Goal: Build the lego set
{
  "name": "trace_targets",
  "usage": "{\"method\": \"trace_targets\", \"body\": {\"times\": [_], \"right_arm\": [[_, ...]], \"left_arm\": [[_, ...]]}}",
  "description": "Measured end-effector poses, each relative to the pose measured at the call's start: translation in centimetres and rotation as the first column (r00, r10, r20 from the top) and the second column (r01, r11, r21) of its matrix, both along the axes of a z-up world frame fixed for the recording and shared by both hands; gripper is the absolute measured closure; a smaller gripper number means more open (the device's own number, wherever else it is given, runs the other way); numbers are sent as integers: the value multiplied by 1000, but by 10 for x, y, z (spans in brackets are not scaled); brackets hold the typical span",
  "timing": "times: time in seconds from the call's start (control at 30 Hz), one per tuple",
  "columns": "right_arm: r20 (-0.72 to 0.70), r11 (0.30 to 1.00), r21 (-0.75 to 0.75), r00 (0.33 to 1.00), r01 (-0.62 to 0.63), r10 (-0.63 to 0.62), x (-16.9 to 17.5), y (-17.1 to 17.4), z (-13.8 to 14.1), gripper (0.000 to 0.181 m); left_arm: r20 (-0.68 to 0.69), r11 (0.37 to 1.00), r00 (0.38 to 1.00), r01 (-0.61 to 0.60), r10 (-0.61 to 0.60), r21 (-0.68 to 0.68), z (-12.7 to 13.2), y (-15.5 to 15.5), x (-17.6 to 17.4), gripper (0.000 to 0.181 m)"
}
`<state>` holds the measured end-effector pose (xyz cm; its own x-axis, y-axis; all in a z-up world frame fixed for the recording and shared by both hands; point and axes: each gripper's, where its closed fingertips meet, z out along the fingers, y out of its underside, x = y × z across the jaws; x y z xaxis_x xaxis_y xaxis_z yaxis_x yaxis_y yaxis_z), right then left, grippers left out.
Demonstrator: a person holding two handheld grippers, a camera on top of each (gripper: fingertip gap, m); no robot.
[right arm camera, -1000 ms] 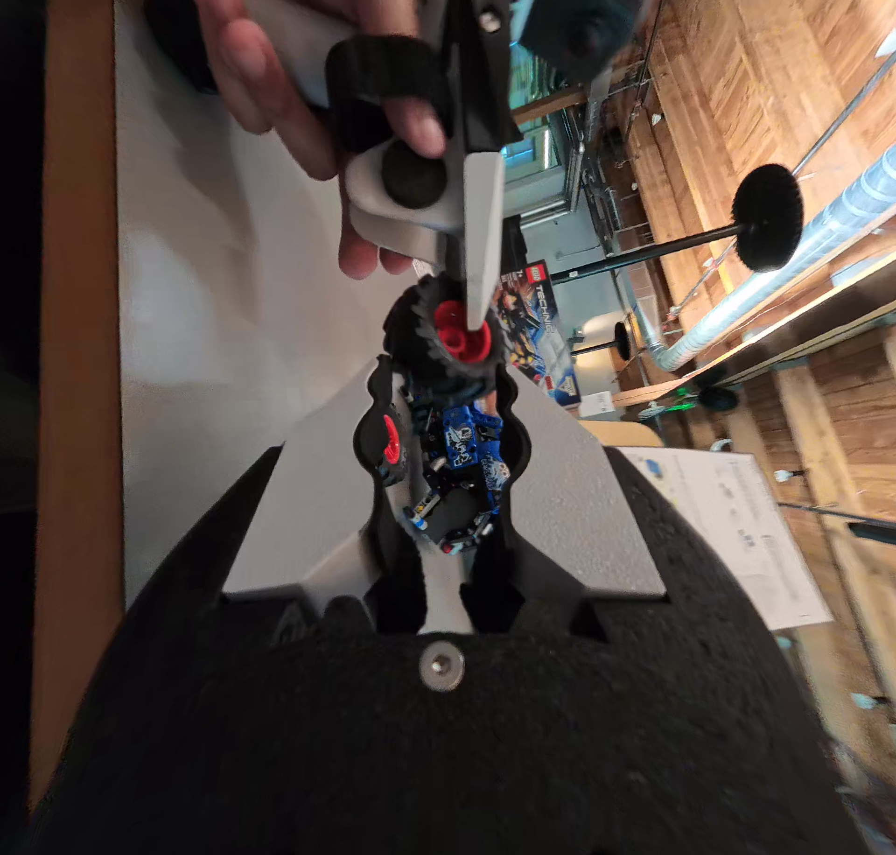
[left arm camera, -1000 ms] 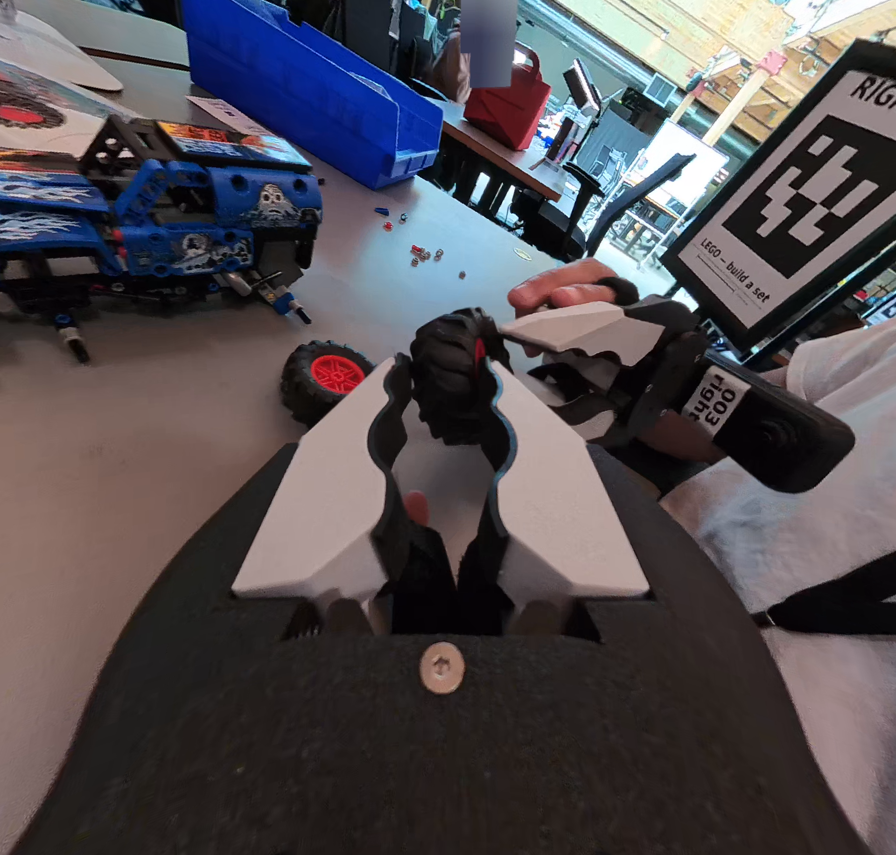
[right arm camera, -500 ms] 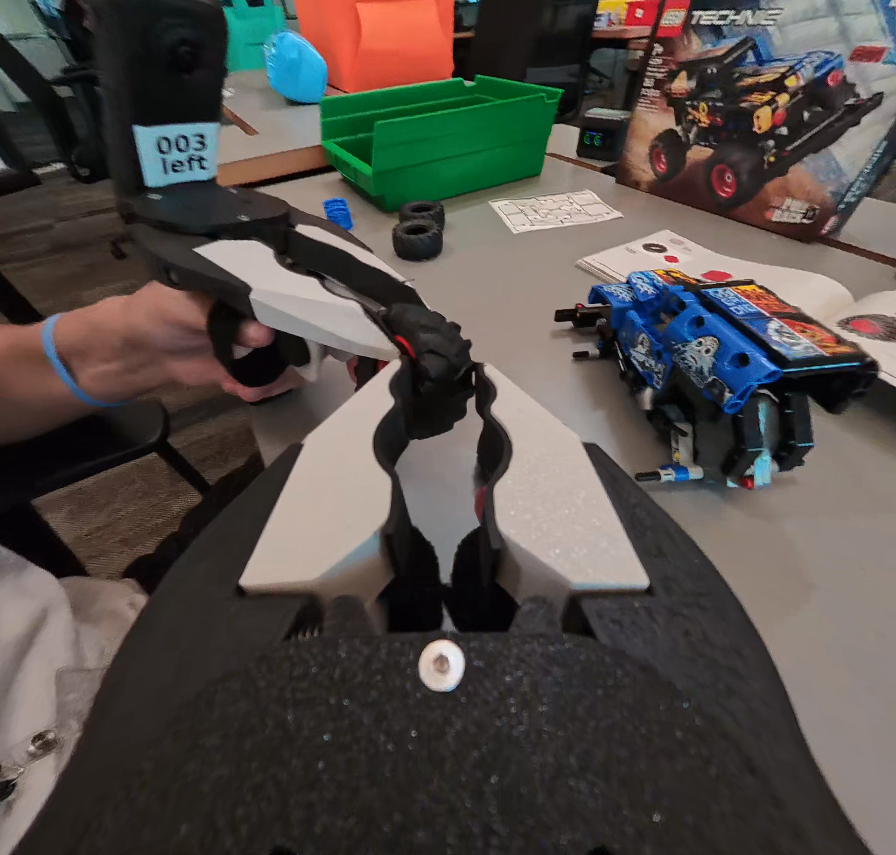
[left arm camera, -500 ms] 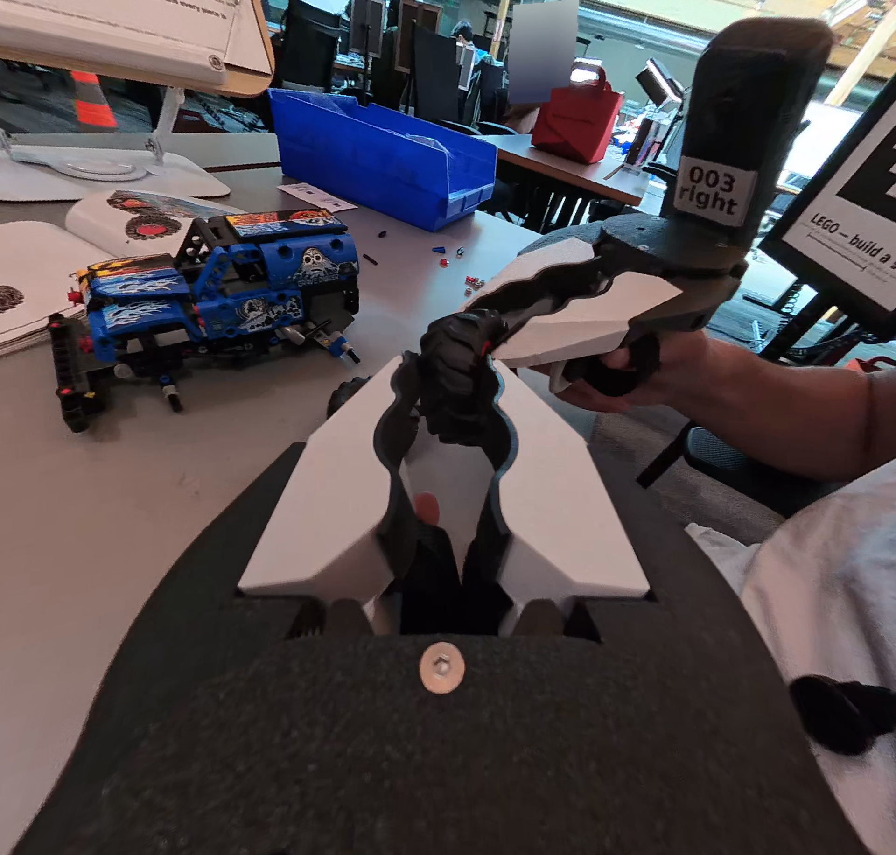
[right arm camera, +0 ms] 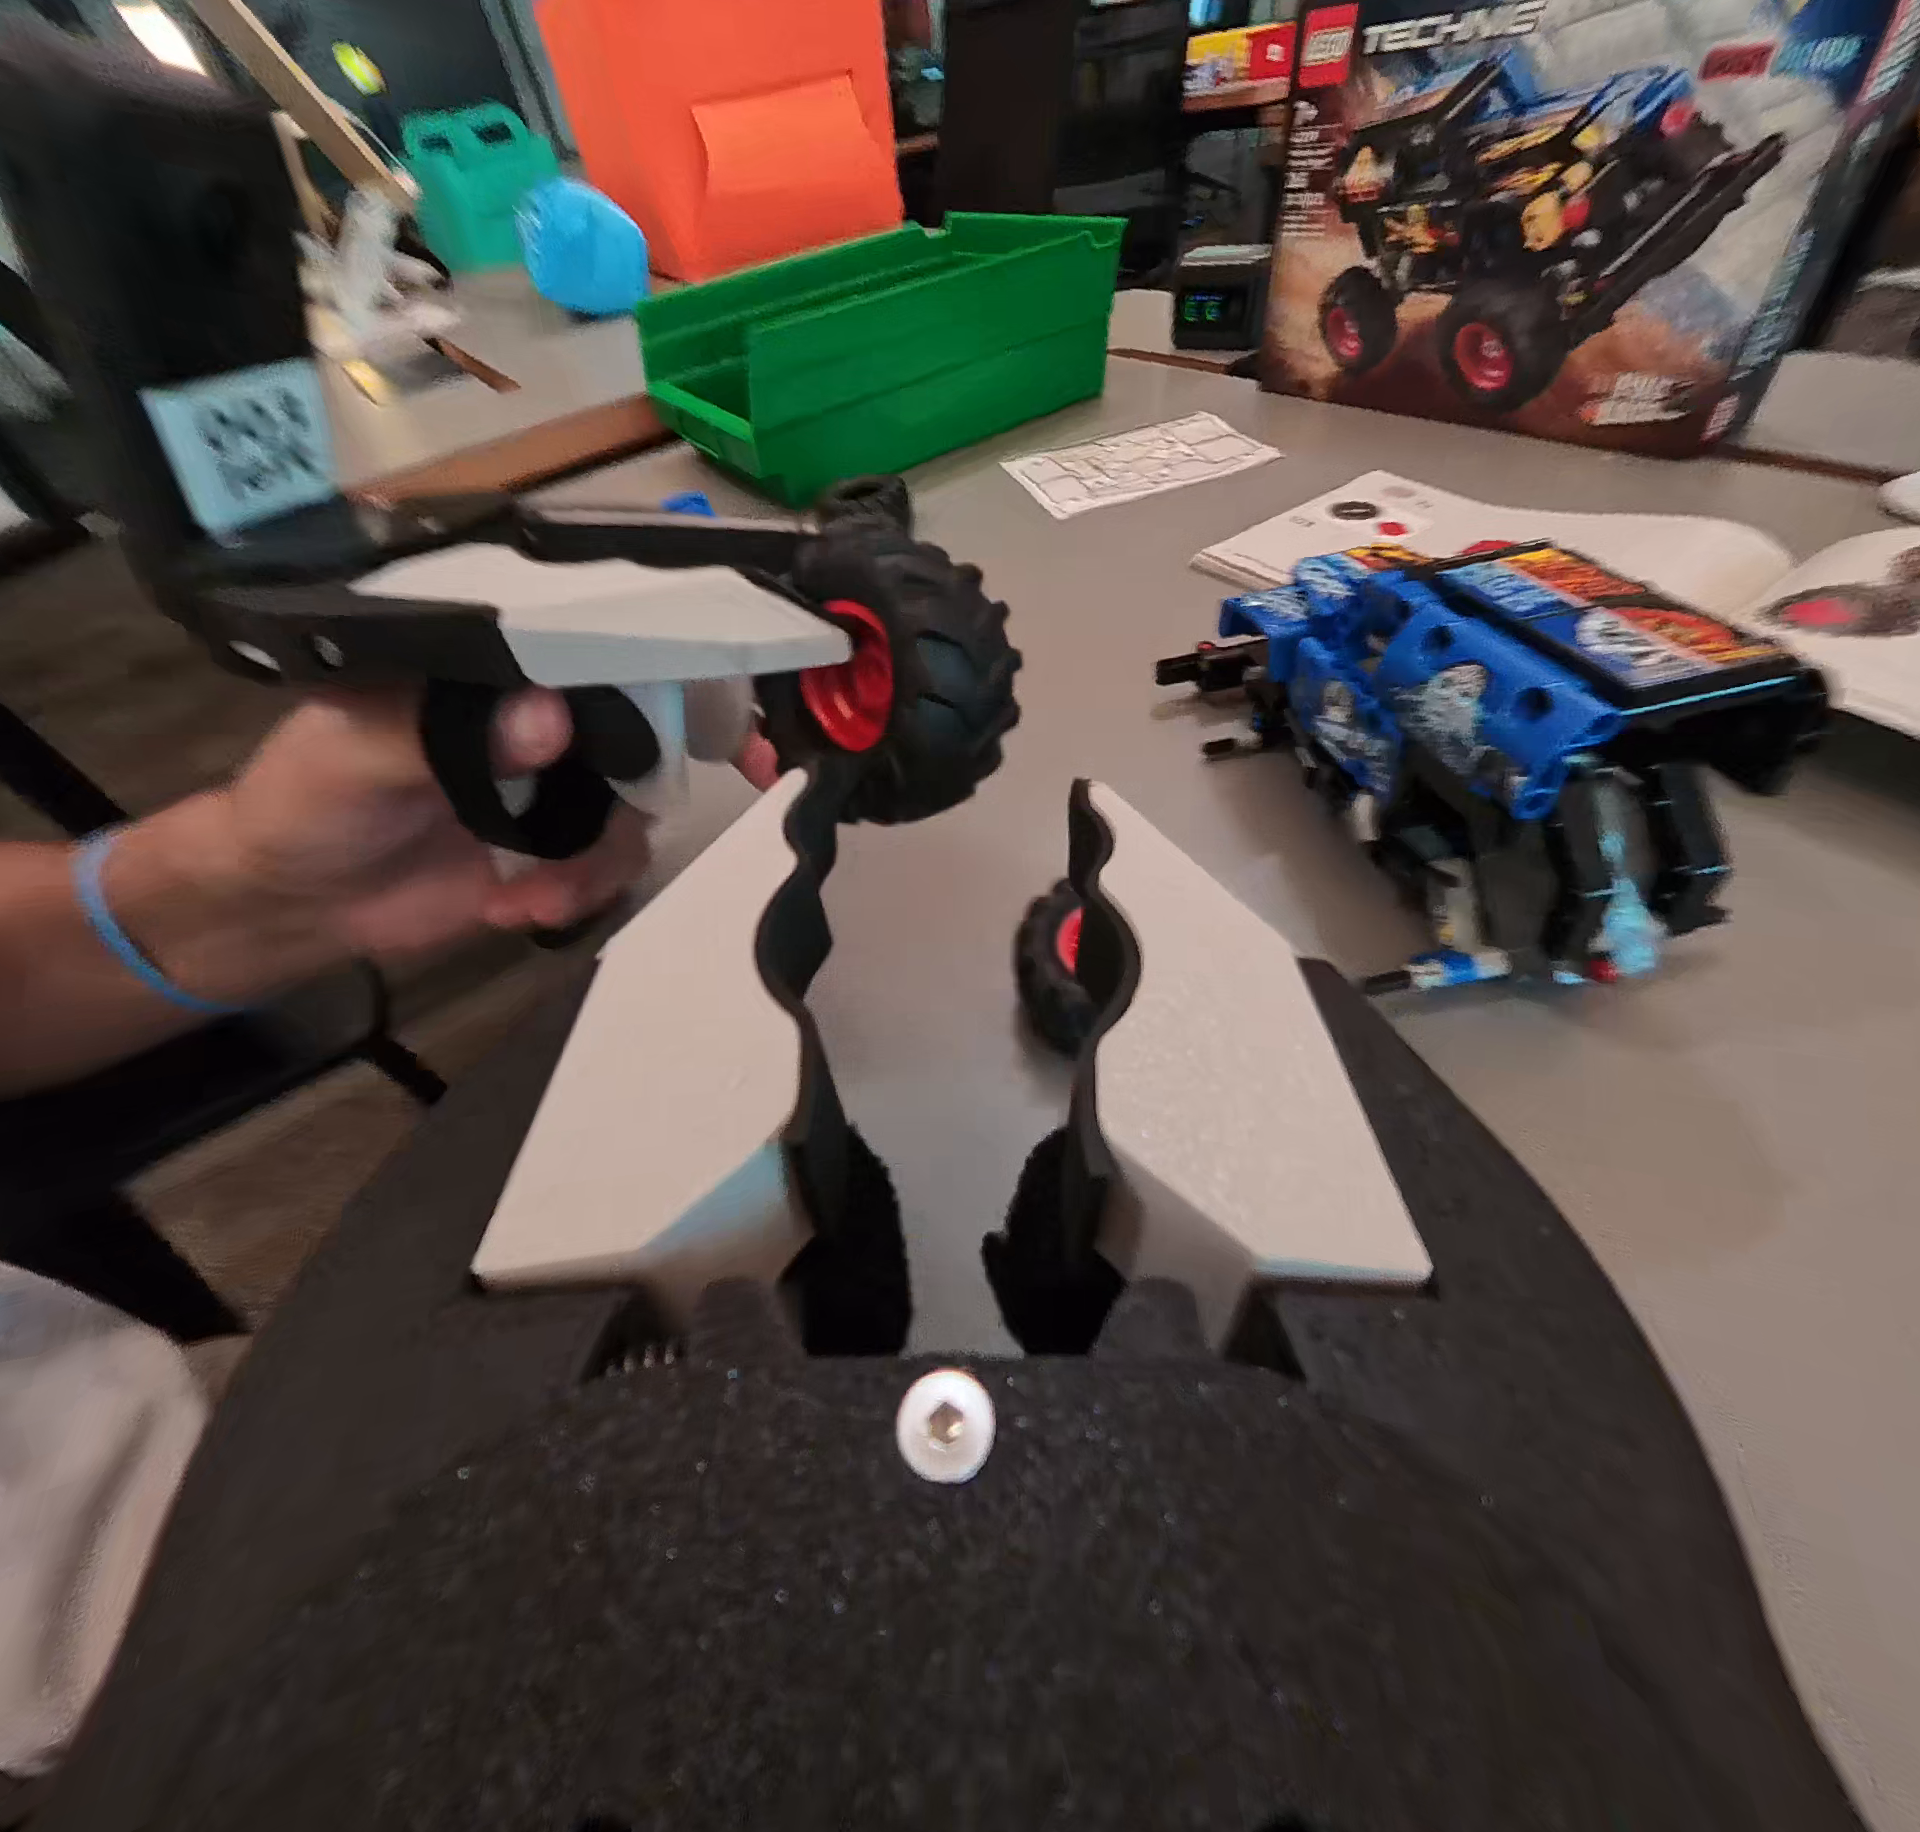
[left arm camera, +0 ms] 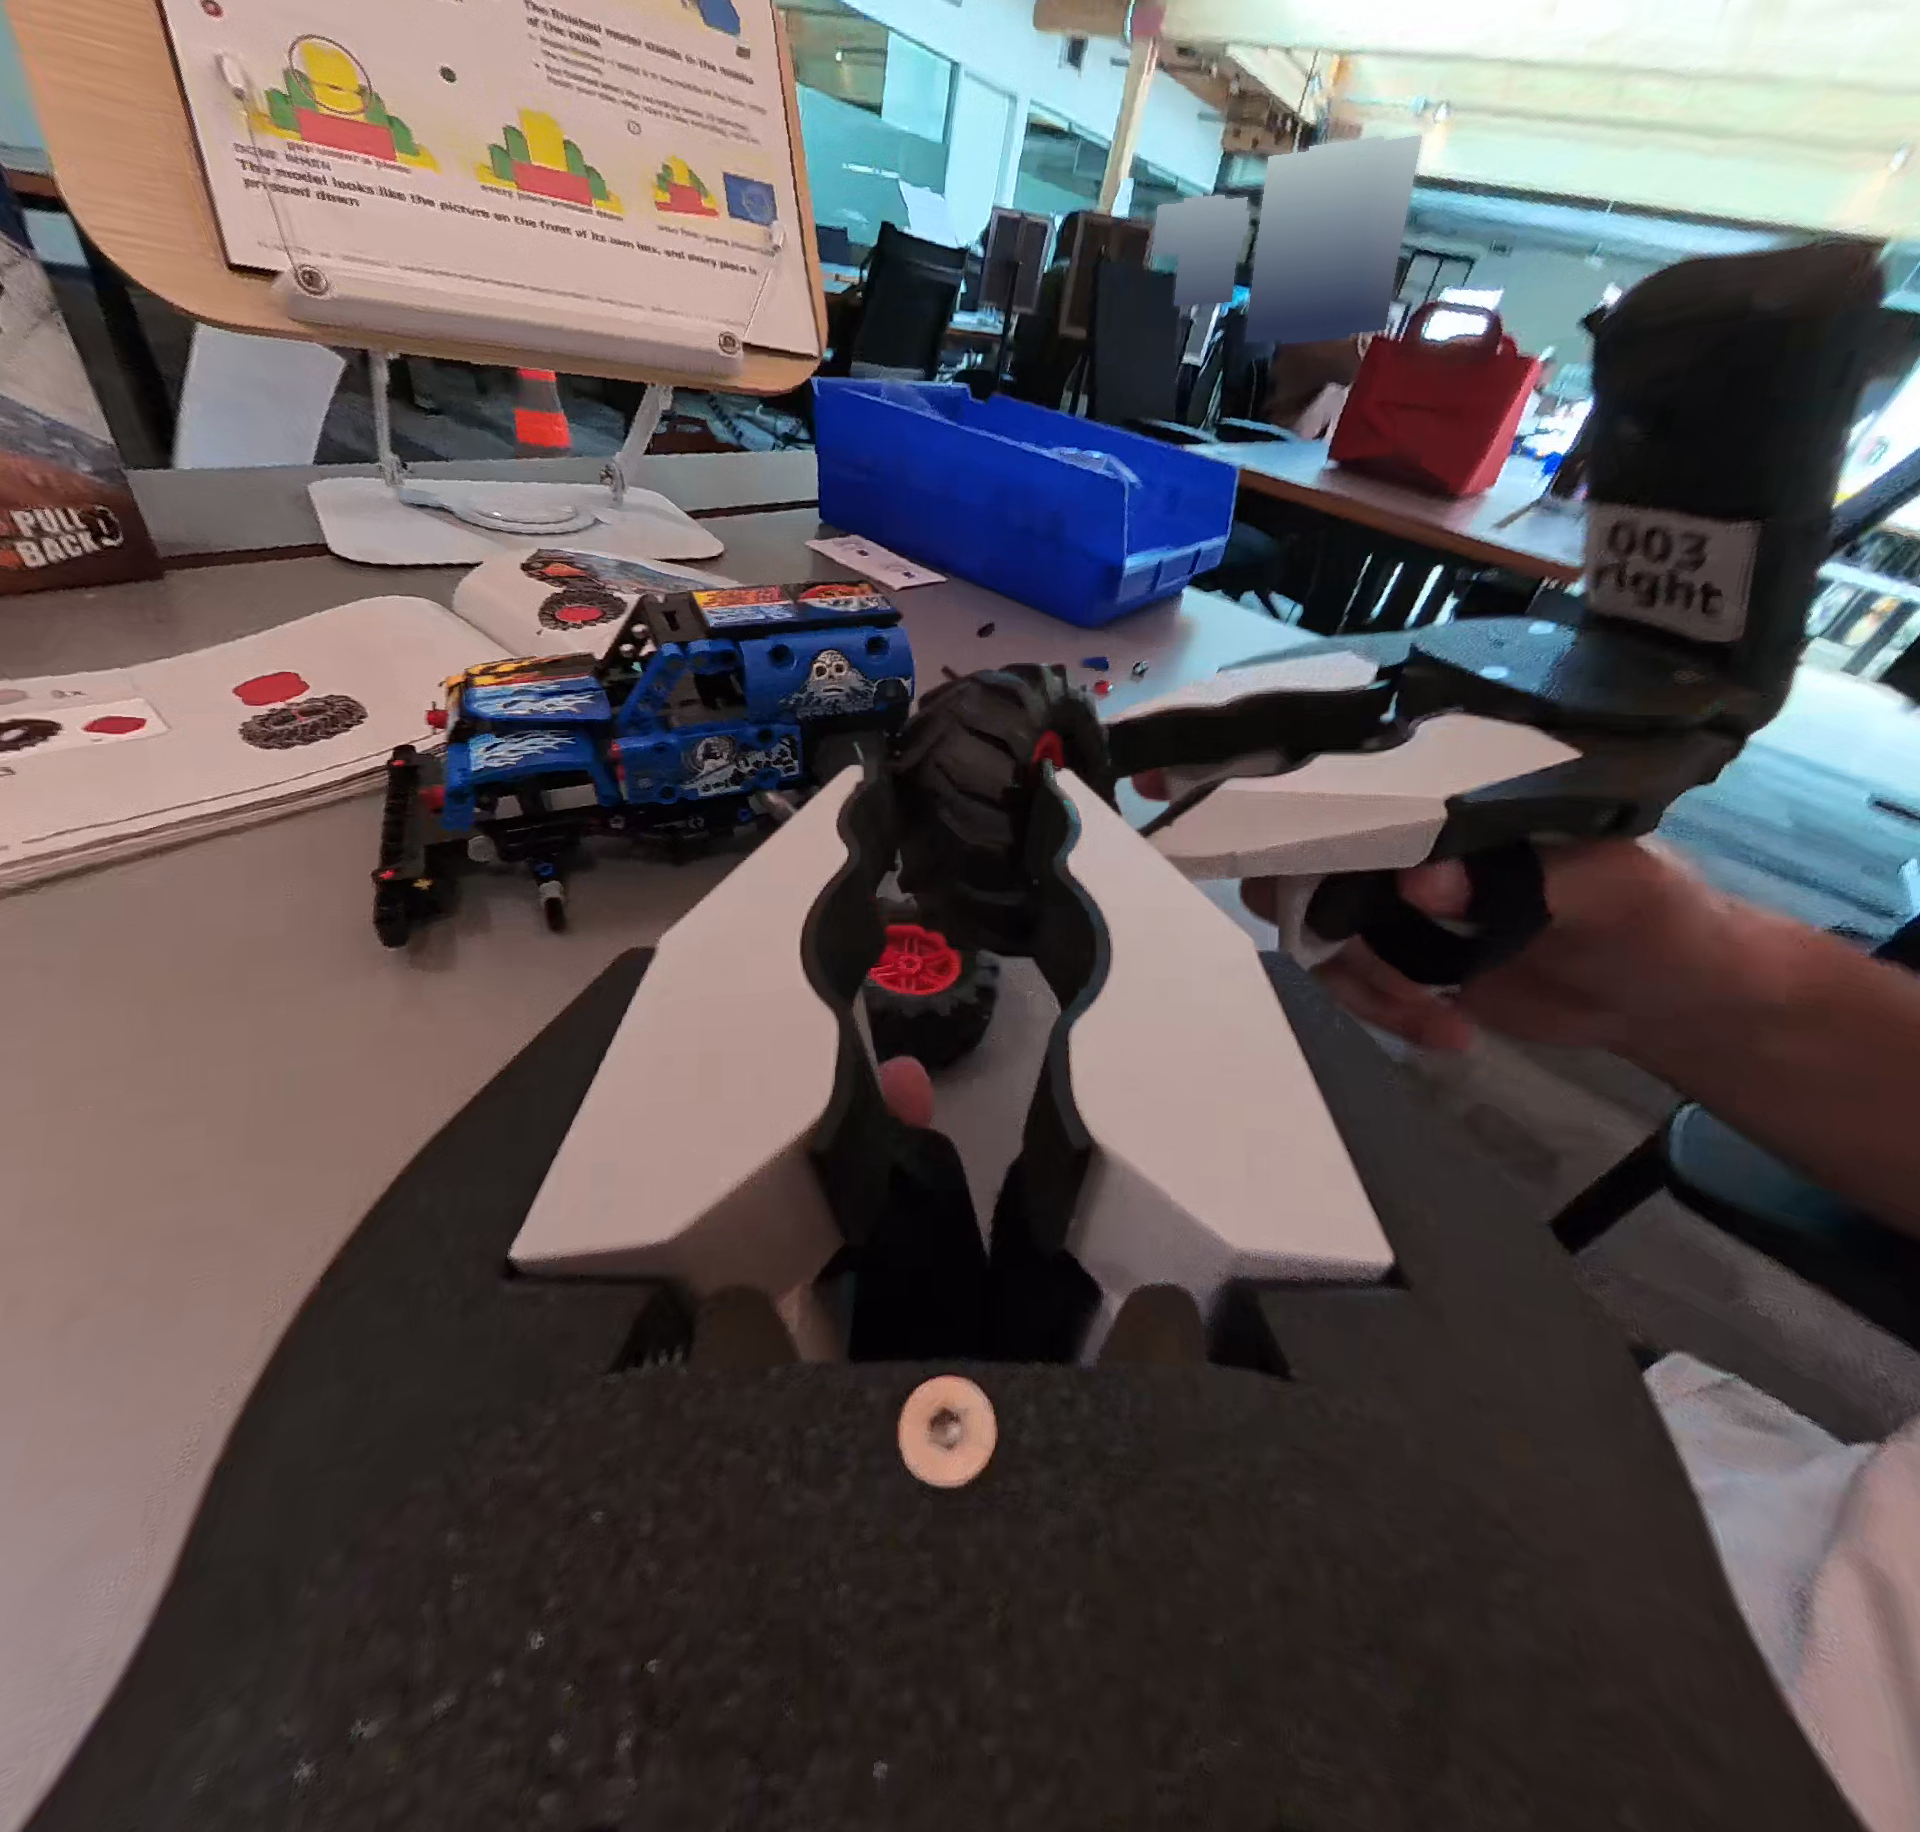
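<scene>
**Wheel at risk of slipping before reaching the truck**

The left tongs (left arm camera: 961, 816) are clamping the wheel (right arm camera: 904, 676) above the counter (right arm camera: 1558, 1159); the right tongs (right arm camera: 945, 826) are gaping empty. Misaligning with the blue truck (right arm camera: 1496, 712) axle risks dropping it.

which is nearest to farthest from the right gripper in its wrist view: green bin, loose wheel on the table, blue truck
1. Loose wheel, lying by the right gripper's right finger.
2. Blue truck, farther to the right.
3. Green bin, far back, left of centre.
</scene>
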<state>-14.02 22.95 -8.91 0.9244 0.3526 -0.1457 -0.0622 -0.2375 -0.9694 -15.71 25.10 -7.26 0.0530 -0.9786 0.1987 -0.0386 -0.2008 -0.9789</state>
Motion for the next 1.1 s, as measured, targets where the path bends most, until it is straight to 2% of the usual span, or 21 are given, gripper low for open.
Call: {"method": "trace_targets", "body": {"times": [0.1, 0.2, 0.37, 0.53, 0.63, 0.67, 0.7, 0.77, 0.8, 0.87, 0.9, 0.93, 1.0, 1.03, 1.1], "right_arm": [[-175, 996, -4, 981, -90, 88, -15, -1, 5, 148], [-321, 989, 26, 936, -143, 144, -13, -5, 13, 153], [-451, 966, -1, 862, -259, 231, -18, -13, 15, 155], [-549, 944, 14, 787, -330, 283, -20, -17, 13, 156], [-621, 925, 38, 716, -379, 319, -20, -18, 15, 156], [-625, 931, 27, 721, -364, 300, -19, -15, 12, 156], [-597, 947, 0, 759, -322, 259, -18, -10, 7, 155], [-445, 976, -91, 885, -197, 137, -15, -1, -6, 154], [-416, 983, -115, 905, -146, 86, -13, 0, -5, 153], [-472, 988, -125, 882, -92, 23, -12, -1, 7, 142], [-501, 985, -144, 866, -93, 8, -14, -2, 6, 143], [-542, 982, -149, 840, -114, 15, -19, -3, 7, 153], [-617, 983, -127, 786, -134, 27, -23, -4, 11, 154], [-584, 986, -114, 811, -124, 34, -21, -4, 10, 155], [-433, 987, -126, 901, -102, 38, -14, -6, 6, 156]], "left_arm": [[68, 986, 996, 73, -63, -153, 2, -11, 2, 158], [89, 961, 988, 144, -126, -234, -1, -19, 2, 157], [108, 970, 981, 176, -159, -166, 6, -25, 1, 157], [114, 942, 973, 226, -203, -250, 5, -26, 2, 157], [124, 931, 971, 234, -206, -280, 6, -26, 2, 158], [108, 938, 976, 211, -188, -274, 3, -23, 3, 158], [96, 944, 982, 184, -164, -275, -1, -19, 4, 158], [96, 948, 988, 140, -117, -286, -4, -12, 3, 158], [111, 958, 990, 119, -92, -259, -1, -10, 2, 158], [172, 980, 983, 97, -67, -173, 11, -13, -1, 158], [173, 982, 983, 93, -64, -163, 12, -16, 0, 158], [177, 980, 982, 96, -64, -176, 12, -19, 2, 157], [226, 973, 973, 93, -44, -212, 15, -22, 2, 157], [223, 975, 974, 89, -43, -203, 15, -23, 2, 157], [166, 984, 984, 94, -68, -153, 11, -26, 5, 157]]}}
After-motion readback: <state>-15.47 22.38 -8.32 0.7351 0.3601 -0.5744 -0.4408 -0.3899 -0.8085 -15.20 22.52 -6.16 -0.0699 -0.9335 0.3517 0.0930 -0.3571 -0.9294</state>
